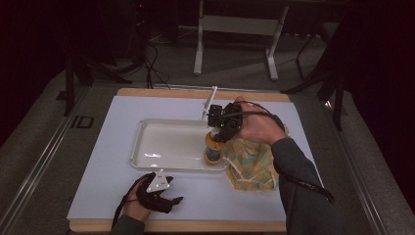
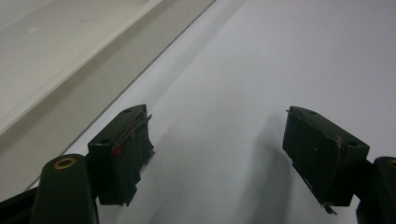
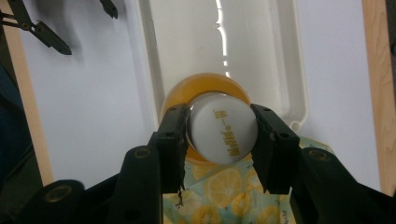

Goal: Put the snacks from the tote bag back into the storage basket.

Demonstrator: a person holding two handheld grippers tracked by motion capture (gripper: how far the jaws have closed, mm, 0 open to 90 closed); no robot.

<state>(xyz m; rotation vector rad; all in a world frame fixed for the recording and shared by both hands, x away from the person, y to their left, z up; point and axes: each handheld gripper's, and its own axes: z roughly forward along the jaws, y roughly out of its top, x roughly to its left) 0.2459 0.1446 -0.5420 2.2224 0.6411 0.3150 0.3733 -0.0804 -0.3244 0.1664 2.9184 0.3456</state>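
Observation:
A bottle point(image 1: 214, 148) with an orange body and a white cap point(image 3: 223, 133) stands upright at the right end of the white tray point(image 1: 147, 147). My right gripper point(image 1: 219, 131) comes down from above and is shut on the cap, one jaw on each side point(image 3: 220, 135). Next to the tray's right end lies a crumpled cloth with a lemon print point(image 1: 252, 164), partly under the person's right hand. My left gripper point(image 1: 172, 192) rests on the white mat in front of the tray, open, with nothing but bare mat between its jaws point(image 2: 217, 140).
The white mat point(image 1: 107, 186) covers a wooden tabletop whose edge point(image 1: 186, 226) runs along the front. The tray's long inside point(image 3: 243, 46) is bare. Beyond the table stand a white frame's legs point(image 1: 198, 54) and floor cables point(image 1: 151, 63).

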